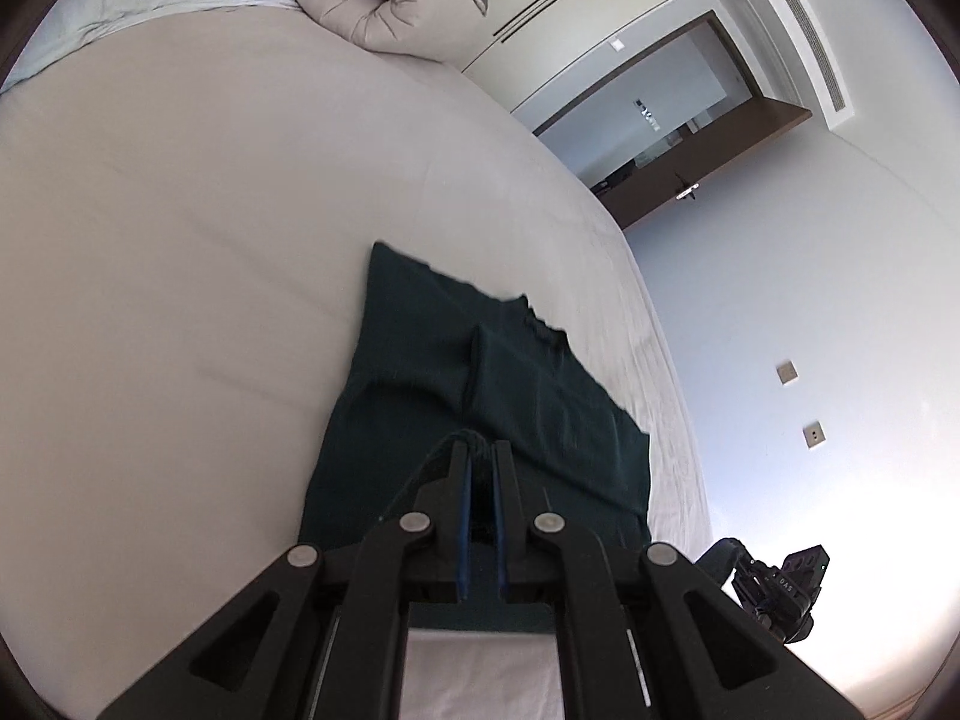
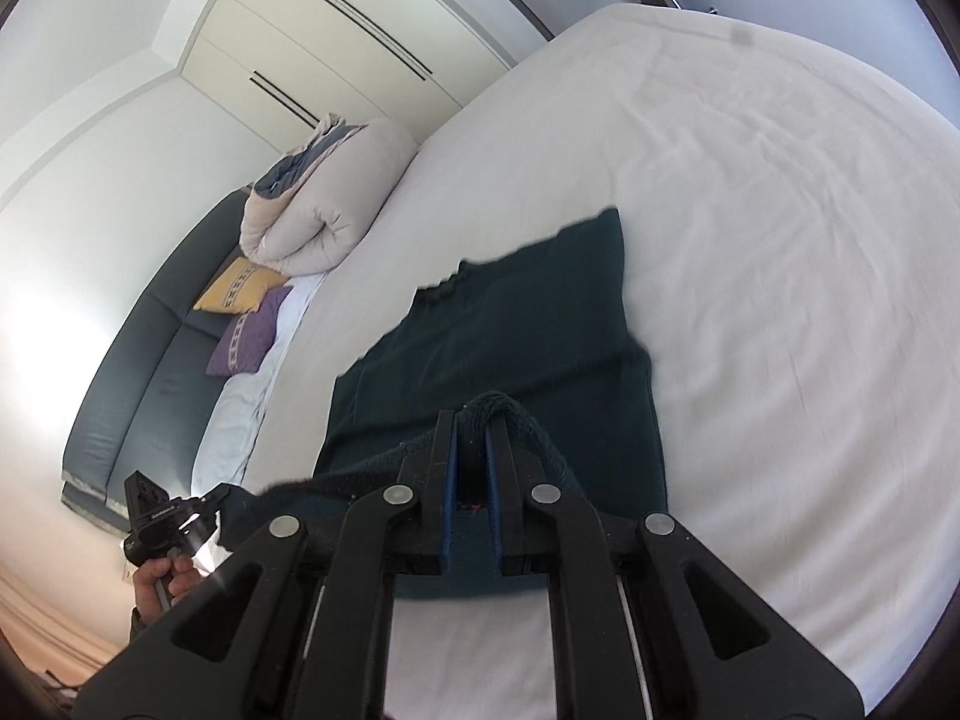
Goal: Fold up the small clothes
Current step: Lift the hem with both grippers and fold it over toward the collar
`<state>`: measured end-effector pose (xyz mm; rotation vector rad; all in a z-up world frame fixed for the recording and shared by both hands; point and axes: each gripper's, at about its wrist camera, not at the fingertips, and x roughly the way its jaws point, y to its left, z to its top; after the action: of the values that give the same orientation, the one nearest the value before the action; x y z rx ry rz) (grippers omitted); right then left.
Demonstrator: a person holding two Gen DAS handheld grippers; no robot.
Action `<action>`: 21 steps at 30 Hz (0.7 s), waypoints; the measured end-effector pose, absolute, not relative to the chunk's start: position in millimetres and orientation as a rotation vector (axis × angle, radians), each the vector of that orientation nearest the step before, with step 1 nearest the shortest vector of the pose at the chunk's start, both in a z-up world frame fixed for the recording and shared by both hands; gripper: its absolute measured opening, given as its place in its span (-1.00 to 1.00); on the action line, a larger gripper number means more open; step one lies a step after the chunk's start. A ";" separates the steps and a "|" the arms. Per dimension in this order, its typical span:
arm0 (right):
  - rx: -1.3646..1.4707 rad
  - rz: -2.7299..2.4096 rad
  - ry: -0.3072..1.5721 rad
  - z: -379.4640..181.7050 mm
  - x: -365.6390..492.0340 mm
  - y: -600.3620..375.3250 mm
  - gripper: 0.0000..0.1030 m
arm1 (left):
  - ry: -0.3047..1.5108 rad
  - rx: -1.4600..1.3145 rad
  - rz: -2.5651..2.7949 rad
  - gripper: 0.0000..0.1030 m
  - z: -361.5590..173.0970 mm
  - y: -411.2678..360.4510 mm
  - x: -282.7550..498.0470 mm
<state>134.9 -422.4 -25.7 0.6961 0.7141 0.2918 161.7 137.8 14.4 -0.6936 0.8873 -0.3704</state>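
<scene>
Near the bed's (image 1: 180, 240) side edge, well away from the rolled duvet (image 2: 324, 204) and cushions at its head end, lies the dark green garment (image 1: 480, 372), mostly flat on the pale sheet. I have both grippers on its near hem. My left gripper (image 1: 480, 450) is clenched on a bunched bit of the knit edge, and my right gripper (image 2: 477, 420) is likewise pinching a thick roll of the hem, which humps up over its fingertips. The hem between the two grips looks raised off the sheet, while the far end with the neckline rests on the bed.

I judge this to be the start of a fold: near edge gripped, about to be carried over. The next move, as I see it, calls for lifting both corners together, keeping them level and taut, and travelling towards the far end so the hem lands square on the neckline edge without dragging the lower layer.
</scene>
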 end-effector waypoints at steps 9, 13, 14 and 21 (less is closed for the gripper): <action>0.699 0.231 0.727 -40.8 238.6 -429.2 -0.84 | 0.913 -0.720 -0.348 -0.93 1.1 122.9 257.2; 0.695 0.198 0.756 -54.7 278.8 -432.7 -0.84 | 0.923 -0.708 -0.323 -0.93 -7.5 115.9 292.2; 0.697 0.192 0.759 -58.0 289.9 -434.1 -0.84 | 0.923 -0.699 -0.317 -0.93 -9.3 114.3 299.7; 0.692 0.160 0.786 -75.9 345.5 -435.0 -0.85 | 0.929 -0.665 -0.247 -0.93 -28.4 111.7 348.6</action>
<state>345.5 -435.0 -75.9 0.6918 0.7863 0.1596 348.6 111.7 -28.4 -0.6650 0.9289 -0.2465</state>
